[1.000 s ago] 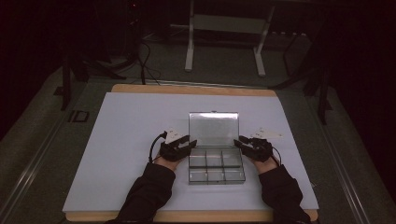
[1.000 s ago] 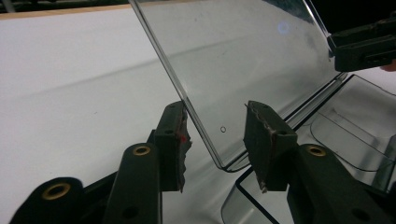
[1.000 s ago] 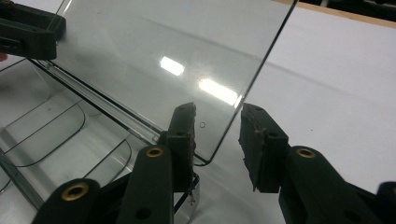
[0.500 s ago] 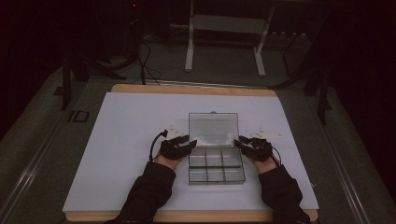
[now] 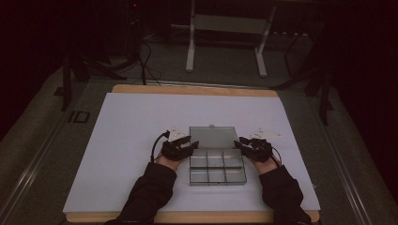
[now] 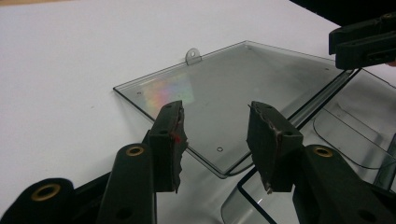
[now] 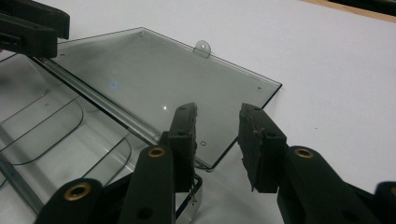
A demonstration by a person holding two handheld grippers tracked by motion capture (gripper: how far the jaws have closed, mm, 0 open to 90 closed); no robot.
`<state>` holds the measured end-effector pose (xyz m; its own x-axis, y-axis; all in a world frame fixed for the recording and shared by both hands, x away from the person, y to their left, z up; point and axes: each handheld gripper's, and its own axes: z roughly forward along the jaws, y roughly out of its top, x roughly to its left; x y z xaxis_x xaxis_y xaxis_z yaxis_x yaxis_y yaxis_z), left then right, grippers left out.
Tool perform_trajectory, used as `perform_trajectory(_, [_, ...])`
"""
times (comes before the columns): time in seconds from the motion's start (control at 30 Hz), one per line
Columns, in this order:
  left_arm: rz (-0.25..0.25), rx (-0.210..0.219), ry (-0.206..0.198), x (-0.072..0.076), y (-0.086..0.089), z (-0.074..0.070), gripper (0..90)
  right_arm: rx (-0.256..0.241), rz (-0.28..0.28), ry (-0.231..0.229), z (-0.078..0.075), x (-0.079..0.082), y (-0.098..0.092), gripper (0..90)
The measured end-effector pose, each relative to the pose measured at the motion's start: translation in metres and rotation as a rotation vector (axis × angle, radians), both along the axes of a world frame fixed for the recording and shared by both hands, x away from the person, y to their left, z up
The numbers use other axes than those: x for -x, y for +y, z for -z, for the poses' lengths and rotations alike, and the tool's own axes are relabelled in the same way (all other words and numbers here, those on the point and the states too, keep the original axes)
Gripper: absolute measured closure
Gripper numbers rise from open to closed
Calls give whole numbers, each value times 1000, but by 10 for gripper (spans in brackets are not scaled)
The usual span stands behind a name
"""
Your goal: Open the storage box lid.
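The clear plastic compartment box (image 5: 217,168) lies open near the front edge of the white table sheet (image 5: 131,122), its lid (image 6: 233,93) flat behind it. The left gripper (image 6: 217,140) and right gripper (image 7: 217,135) flank it, jaws apart, empty. Beyond the wooden table edge (image 5: 187,89), dark floor, cables and a white metal stand (image 5: 225,28).

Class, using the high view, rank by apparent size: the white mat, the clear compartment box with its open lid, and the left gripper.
1. White mat, largest.
2. Compartment box with open lid.
3. Left gripper, smallest.
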<state>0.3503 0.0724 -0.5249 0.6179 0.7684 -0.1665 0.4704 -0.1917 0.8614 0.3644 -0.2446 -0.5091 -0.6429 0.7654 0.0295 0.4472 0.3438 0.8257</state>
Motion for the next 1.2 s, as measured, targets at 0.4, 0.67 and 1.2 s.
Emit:
perform_trajectory(0.4, [57, 29, 7, 5, -1, -14, 378, -16, -34, -6, -13, 2, -2, 507])
perform_trajectory(0.67, [114, 24, 19, 6, -1, -15, 97, -32, -54, 20, -12, 3, -5, 276])
perform_trajectory(1.2, [143, -13, -3, 25, 14, -17, 83, 36, -103, -5, -8, 15, -19, 196])
